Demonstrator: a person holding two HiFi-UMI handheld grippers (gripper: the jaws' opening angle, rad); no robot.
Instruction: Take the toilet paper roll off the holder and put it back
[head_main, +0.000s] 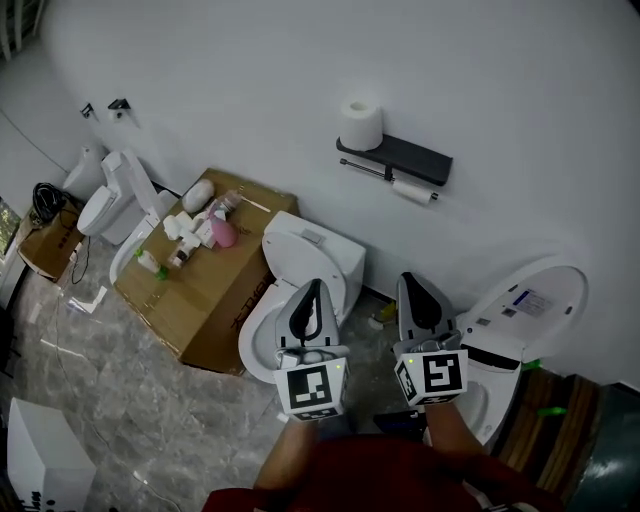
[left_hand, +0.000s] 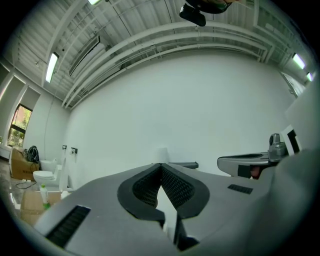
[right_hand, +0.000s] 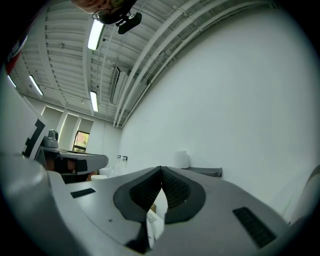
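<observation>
Fingers of the left gripper (head_main: 316, 288) and right gripper (head_main: 410, 280) are pressed together, empty. The toilet paper roll (head_main: 360, 124) stands atop the far wall's holder (head_main: 405, 156), barely distinguishable in the left gripper view.

A full white toilet paper roll (head_main: 360, 124) stands upright on the left end of the holder (head_main: 415, 157), a dark flat shelf fixed on the far white wall (head_main: 500, 80). Under the shelf runs a thin bar (head_main: 365, 167). A smaller white roll (head_main: 412, 190) sits on this bar toward the right end.
</observation>
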